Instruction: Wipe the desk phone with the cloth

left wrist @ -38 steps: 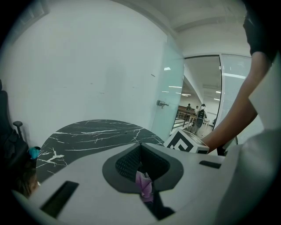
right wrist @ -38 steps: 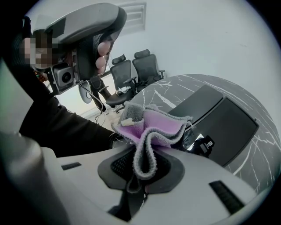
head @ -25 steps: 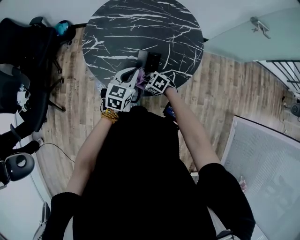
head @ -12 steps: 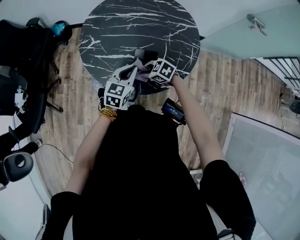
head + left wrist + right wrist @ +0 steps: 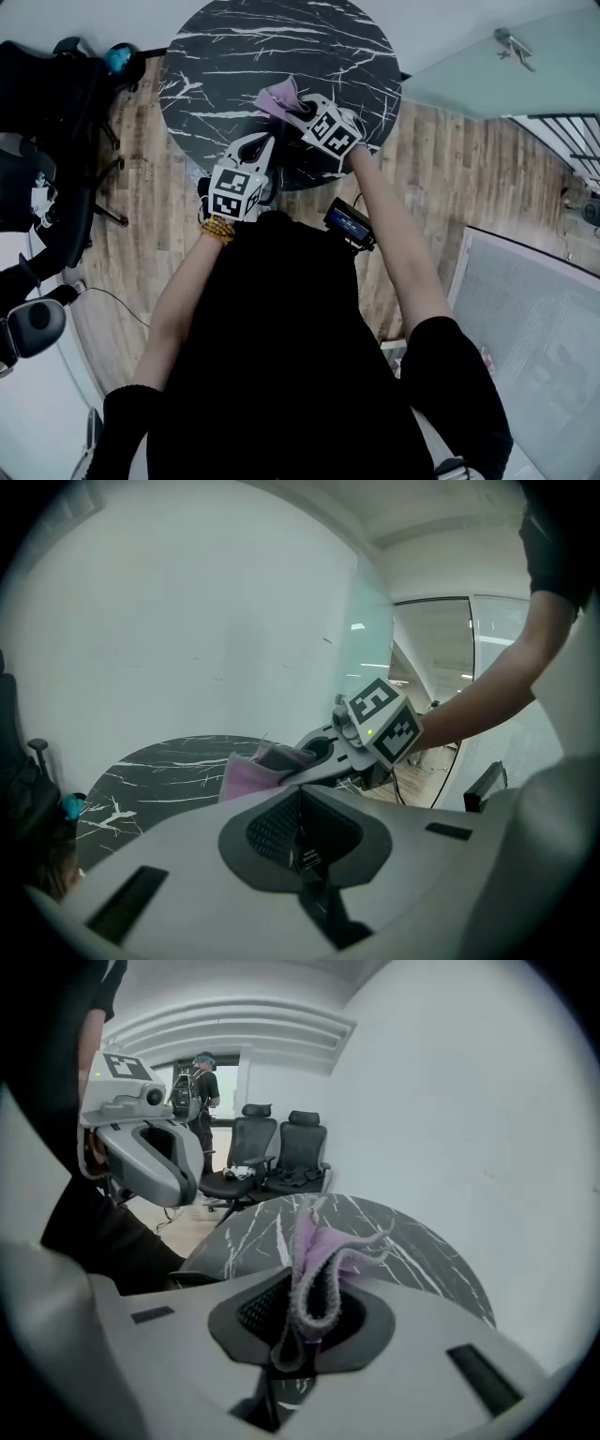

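1. The right hand-held gripper [image 5: 300, 108] was clamped on a bunched pink cloth [image 5: 277, 96]. The cloth was held over the near right part of the round black marbled worktop [image 5: 281, 37]. In the right gripper view the cloth [image 5: 317, 1269] filled the jaw gap and its frayed edges stood up above it.
2. The left hand-held gripper [image 5: 300, 822] had its jaws pressed together with nothing between them. From above it sat just beside the right one, at the worktop's near edge.
3. The desk phone could not be picked out with certainty in any view. The two grippers covered the near edge of the worktop, and the dark surface there swallowed detail.
4. The person's torso hid the floor directly below. Both arms were cut off at the lower frame edge.
5. Writing: only the square black-and-white markers on each gripper cube were visible. A small label inside the left jaws was too small to read. A small device with a lit bluish screen [image 5: 349, 222] sat by the right forearm, its text illegible.
6. Black office chairs [image 5: 300, 1152] stood beyond the worktop, and a distant person [image 5: 202, 1082] stood near them, too small for detail.
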The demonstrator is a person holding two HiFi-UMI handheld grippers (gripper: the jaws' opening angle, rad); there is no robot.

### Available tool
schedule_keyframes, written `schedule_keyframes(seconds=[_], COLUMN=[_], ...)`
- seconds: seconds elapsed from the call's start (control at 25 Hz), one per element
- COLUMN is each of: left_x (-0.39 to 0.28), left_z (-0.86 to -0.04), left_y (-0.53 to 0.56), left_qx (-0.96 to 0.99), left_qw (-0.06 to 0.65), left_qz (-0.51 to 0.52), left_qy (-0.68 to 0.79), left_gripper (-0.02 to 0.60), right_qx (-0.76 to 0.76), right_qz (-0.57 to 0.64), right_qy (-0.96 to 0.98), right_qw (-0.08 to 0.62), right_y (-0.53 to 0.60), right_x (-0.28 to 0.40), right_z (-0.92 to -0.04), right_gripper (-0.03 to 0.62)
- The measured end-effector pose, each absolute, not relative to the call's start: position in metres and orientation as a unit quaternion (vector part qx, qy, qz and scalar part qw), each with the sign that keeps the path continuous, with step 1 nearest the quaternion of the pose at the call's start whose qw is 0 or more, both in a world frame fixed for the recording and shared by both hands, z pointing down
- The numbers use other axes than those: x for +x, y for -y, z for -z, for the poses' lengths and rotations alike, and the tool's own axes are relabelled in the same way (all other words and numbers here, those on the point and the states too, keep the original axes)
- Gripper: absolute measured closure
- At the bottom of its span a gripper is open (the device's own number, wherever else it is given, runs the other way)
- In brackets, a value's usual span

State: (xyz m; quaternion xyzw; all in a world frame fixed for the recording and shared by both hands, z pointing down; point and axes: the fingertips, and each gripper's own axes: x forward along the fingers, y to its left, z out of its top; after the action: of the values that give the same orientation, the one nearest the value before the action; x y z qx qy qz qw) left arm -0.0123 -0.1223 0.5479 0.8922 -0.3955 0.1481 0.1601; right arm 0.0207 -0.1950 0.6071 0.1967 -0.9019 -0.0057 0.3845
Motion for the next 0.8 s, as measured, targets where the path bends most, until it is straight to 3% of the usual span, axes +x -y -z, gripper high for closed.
schedule_keyframes(seconds=[0.8], left_x=[-0.015], left_z=[-0.554], left_y=[0.12], left_qx=[0.89], left_qw=[0.168], left_qz=[-0.156], left_qy=[0.395], left_gripper=[0.568], right_qx=[0.218], right_qz=[-0.029], right_qy=[0.865], right_qw=[0.451], right_y=[0.201], right_x=[0.037], right_z=[-0.661], right_gripper=[0.539])
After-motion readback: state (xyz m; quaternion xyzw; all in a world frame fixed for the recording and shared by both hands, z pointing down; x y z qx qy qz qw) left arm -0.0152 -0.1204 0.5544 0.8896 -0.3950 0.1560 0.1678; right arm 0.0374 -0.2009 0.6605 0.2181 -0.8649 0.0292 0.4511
